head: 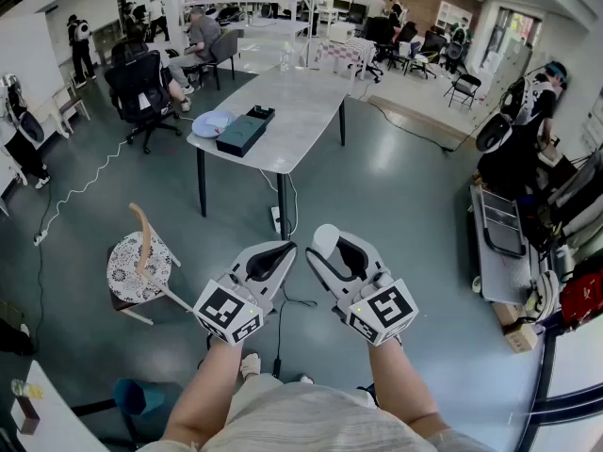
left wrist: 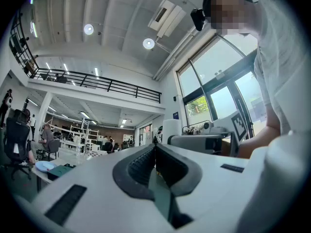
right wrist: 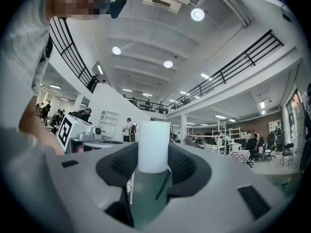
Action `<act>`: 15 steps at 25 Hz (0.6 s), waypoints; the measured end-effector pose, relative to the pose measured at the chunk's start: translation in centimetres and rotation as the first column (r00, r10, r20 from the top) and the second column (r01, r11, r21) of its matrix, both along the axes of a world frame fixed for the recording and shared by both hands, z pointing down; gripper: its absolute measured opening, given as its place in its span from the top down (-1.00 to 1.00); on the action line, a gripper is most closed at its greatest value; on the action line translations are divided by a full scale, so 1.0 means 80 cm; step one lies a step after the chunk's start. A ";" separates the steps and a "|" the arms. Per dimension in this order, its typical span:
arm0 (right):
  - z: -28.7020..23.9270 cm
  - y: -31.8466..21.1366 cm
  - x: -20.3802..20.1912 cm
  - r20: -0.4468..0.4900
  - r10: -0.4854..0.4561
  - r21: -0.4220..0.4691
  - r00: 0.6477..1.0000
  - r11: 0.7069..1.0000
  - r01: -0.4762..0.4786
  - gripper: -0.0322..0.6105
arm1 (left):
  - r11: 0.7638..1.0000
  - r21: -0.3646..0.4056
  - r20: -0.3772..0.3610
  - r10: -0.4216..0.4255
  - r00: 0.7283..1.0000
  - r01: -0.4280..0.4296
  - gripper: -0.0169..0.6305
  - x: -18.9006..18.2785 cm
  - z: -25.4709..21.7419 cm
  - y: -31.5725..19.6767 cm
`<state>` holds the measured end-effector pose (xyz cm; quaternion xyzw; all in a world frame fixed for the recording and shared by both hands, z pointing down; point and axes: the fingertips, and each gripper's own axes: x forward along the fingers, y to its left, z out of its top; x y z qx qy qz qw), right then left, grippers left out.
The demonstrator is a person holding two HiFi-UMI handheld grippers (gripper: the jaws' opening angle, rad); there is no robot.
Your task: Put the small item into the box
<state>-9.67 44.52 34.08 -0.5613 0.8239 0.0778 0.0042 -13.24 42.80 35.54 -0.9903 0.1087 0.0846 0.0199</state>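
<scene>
- Right gripper view: a white cylinder [right wrist: 153, 145], taken to be the small item, is gripped upright between the widely spread jaws of the right gripper [head: 337, 257].
- The left gripper [head: 273, 257] is held beside it, jaws closed together on nothing, presumably kept free.
- A dark box [head: 241, 135] lies on the table [head: 301, 111]; whether it is open cannot be told.
- Both grippers are held well short of the table, so the item is judged yet to be carried there.
</scene>
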 end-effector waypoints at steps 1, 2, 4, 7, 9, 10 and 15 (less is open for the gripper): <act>-0.001 -0.001 0.000 -0.001 0.000 -0.001 1.000 1.000 0.000 0.28 | 1.000 0.004 0.002 0.003 1.000 -0.003 0.88 0.001 -0.001 -0.001; -0.001 -0.002 0.001 -0.001 0.001 -0.002 1.000 1.000 -0.001 0.28 | 1.000 0.006 0.003 0.006 1.000 -0.006 0.88 0.002 -0.002 -0.002; 0.000 -0.005 0.001 -0.001 0.001 -0.005 1.000 1.000 -0.001 0.28 | 1.000 0.004 0.003 0.007 1.000 -0.007 0.88 0.003 -0.003 -0.004; 0.003 -0.007 0.005 -0.001 0.003 -0.011 1.000 1.000 -0.003 0.28 | 1.000 0.000 0.005 0.010 1.000 -0.010 0.88 0.006 -0.001 -0.007; 0.004 -0.007 0.008 -0.001 0.004 -0.013 1.000 1.000 -0.004 0.28 | 1.000 0.001 0.007 0.014 1.000 -0.014 0.88 0.010 0.000 -0.006; 0.005 -0.007 0.010 -0.001 0.005 -0.014 1.000 1.000 -0.005 0.28 | 1.000 -0.001 0.007 0.014 1.000 -0.014 0.88 0.011 0.001 -0.005; 0.007 -0.008 0.015 0.005 0.007 -0.019 1.000 1.000 -0.007 0.28 | 1.000 0.001 0.009 0.017 1.000 -0.017 0.88 0.016 0.001 -0.007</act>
